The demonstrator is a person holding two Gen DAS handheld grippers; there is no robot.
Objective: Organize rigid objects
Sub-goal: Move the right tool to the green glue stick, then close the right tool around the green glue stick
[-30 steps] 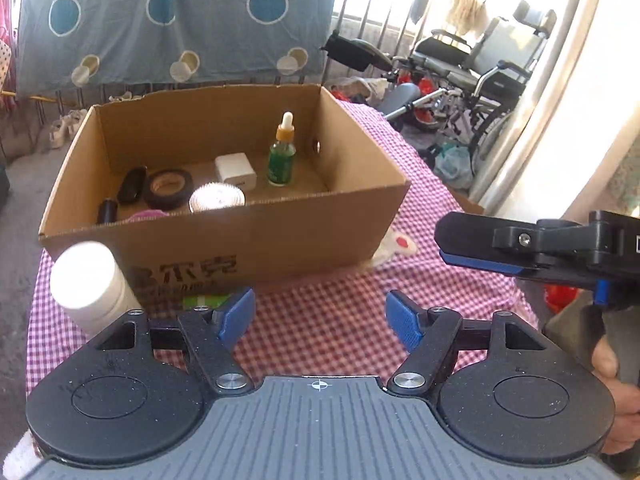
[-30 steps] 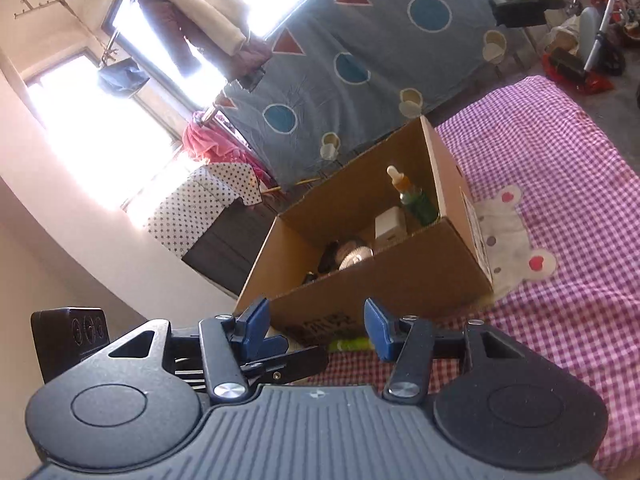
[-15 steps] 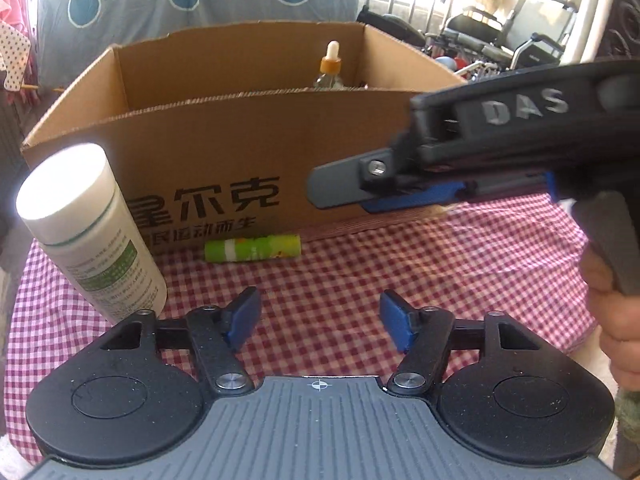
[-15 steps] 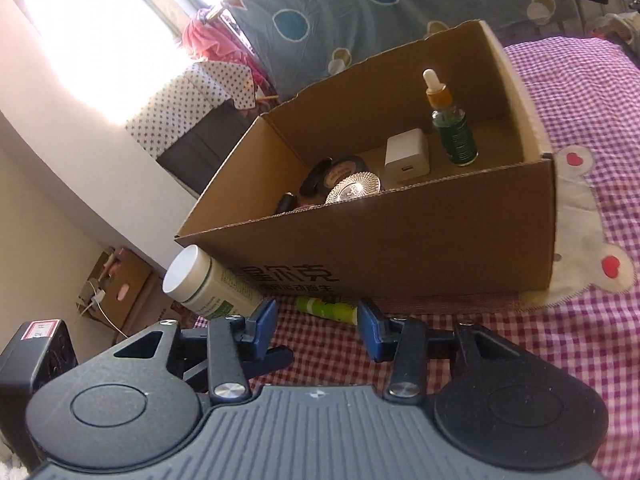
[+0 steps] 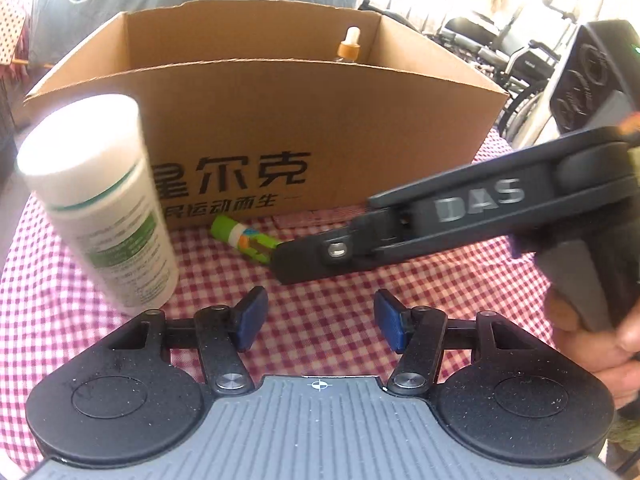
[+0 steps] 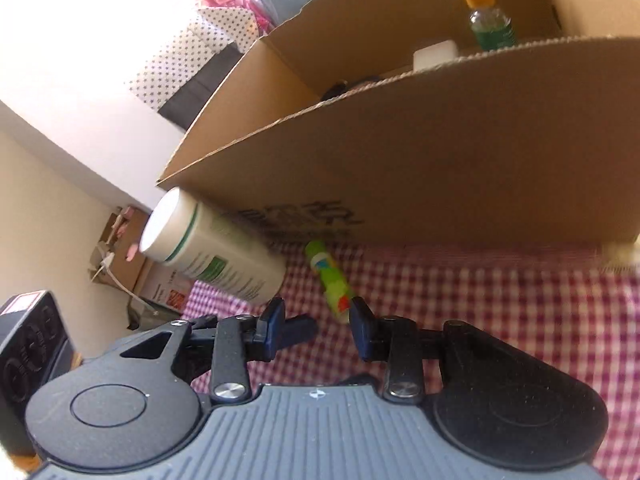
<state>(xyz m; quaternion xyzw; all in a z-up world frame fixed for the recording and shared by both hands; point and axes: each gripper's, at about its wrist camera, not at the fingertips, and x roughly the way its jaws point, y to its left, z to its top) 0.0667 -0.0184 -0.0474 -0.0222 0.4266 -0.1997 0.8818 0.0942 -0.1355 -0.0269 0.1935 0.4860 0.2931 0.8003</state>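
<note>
Small green cylindrical tube (image 6: 330, 282) with a white band and a coloured label — it lies flat on the red-and-white checked cloth (image 5: 440, 292) that covers the worktop, just in front of the printed front wall of the open brown cardboard box (image 5: 320, 120). The tall white plastic bottle with a green label (image 5: 108, 204) stands upright near it on the same cloth. In the right wrist view the tube's long axis runs from the foot of the box toward the camera, its near end pointing into the gap of the right gripper (image 6: 316, 326); in the left wrist view it lies slantwise across the cloth, one end toward the box wall, the other hidden behind the right gripper's tip.

The right gripper's jaws have just been closing; they stand apart, with the tube's near end just ahead of the right-hand blue pad and nothing pressed between them. The left gripper (image 5: 318, 318) hovers over bare cloth, its jaws likewise apart and just narrowed, with nothing between them.

The step in hand appears to be picking up the tube. To do it well, the right gripper should probably advance along the tube until the pads straddle its middle, then close across the short axis — a pinch at the very end of a round body could let it roll or pivot out. Inside the box an amber-capped green dropper bottle (image 6: 486, 20) and a white block (image 6: 436, 54) already sit.
</note>
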